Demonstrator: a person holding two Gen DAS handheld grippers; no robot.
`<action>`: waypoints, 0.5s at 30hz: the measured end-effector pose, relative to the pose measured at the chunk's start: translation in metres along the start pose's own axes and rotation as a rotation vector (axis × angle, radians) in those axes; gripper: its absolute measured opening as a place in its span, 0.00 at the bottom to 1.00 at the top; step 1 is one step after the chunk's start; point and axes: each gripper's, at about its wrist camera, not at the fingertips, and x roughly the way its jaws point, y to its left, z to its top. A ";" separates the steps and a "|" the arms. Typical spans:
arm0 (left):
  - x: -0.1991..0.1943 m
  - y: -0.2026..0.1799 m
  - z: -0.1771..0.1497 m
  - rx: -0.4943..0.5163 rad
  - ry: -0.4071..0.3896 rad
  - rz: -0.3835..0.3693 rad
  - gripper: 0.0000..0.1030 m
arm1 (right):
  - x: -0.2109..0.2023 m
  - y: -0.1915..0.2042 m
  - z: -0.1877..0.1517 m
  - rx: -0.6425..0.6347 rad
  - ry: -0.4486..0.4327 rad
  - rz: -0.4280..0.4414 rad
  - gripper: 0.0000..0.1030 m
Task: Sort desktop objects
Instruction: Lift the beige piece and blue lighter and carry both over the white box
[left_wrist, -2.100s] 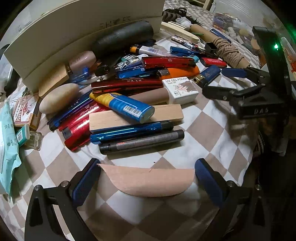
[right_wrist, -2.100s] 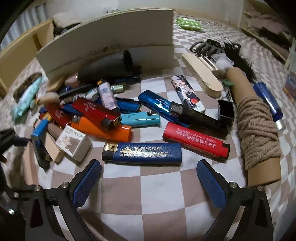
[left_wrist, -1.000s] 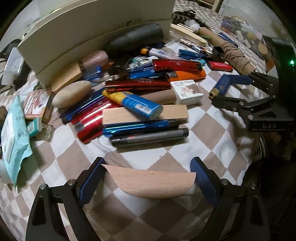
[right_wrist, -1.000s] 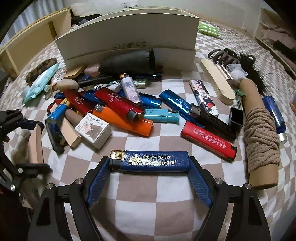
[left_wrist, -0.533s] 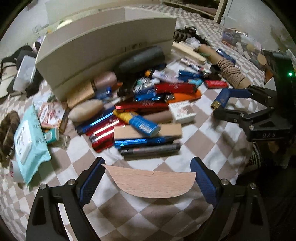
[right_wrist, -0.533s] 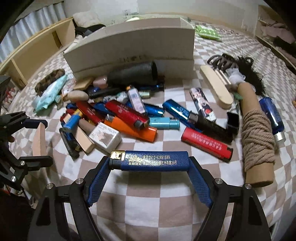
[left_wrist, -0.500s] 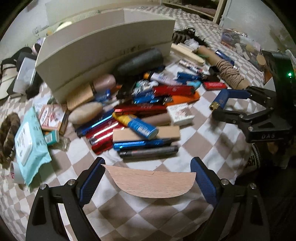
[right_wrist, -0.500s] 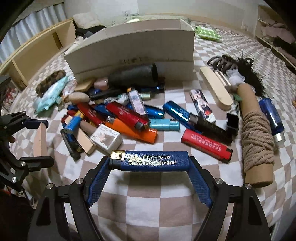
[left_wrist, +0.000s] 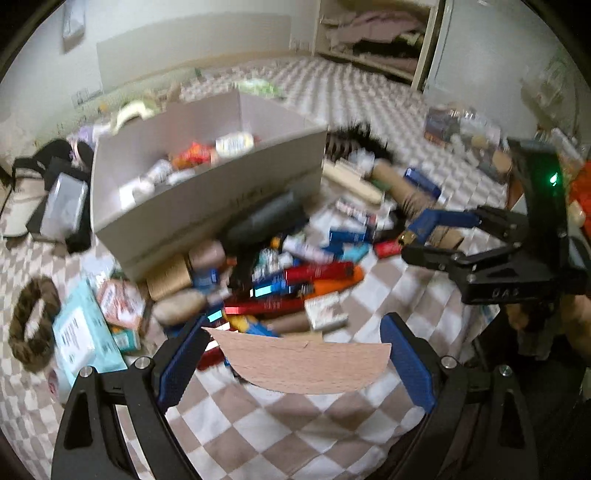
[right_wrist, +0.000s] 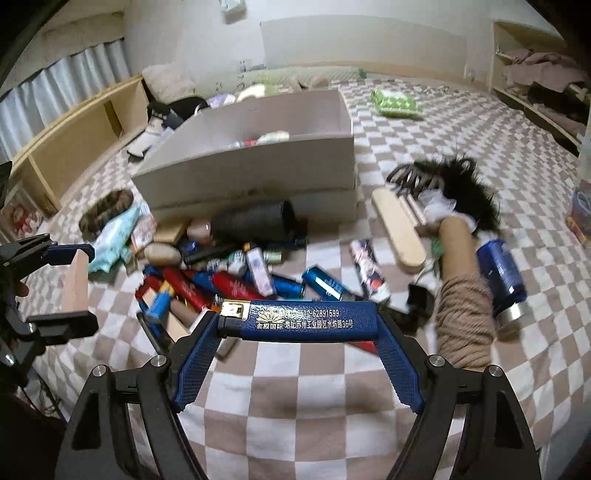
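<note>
Above the checked cloth (left_wrist: 295, 424) short of the box (left_wrist: 207, 206), the left gripper (left_wrist: 295, 354) pinches a wooden piece (left_wrist: 299, 363), now lifted higher than before, and the right gripper (right_wrist: 295, 328), likewise raised, clamps a blue lighter (right_wrist: 299, 320) printed "62891599", box beyond.

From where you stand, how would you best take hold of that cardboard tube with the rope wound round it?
Probably across the bare upper half of the cardboard tube, coming down from above with the tongs spanning its width. It lies flat on the checked cloth, pointing away from the camera. The rope winding makes the near end fatter and softer. Both tongs are full now: right tongs hold a blue lighter.
</note>
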 end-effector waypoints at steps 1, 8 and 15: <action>-0.006 0.000 0.004 0.000 -0.025 -0.004 0.91 | -0.004 0.000 0.004 0.000 -0.012 0.003 0.81; -0.055 0.000 0.034 -0.008 -0.201 -0.034 0.91 | -0.043 0.001 0.041 -0.032 -0.112 0.018 0.81; -0.085 0.004 0.056 -0.026 -0.315 -0.045 0.91 | -0.074 0.003 0.083 -0.086 -0.185 0.036 0.81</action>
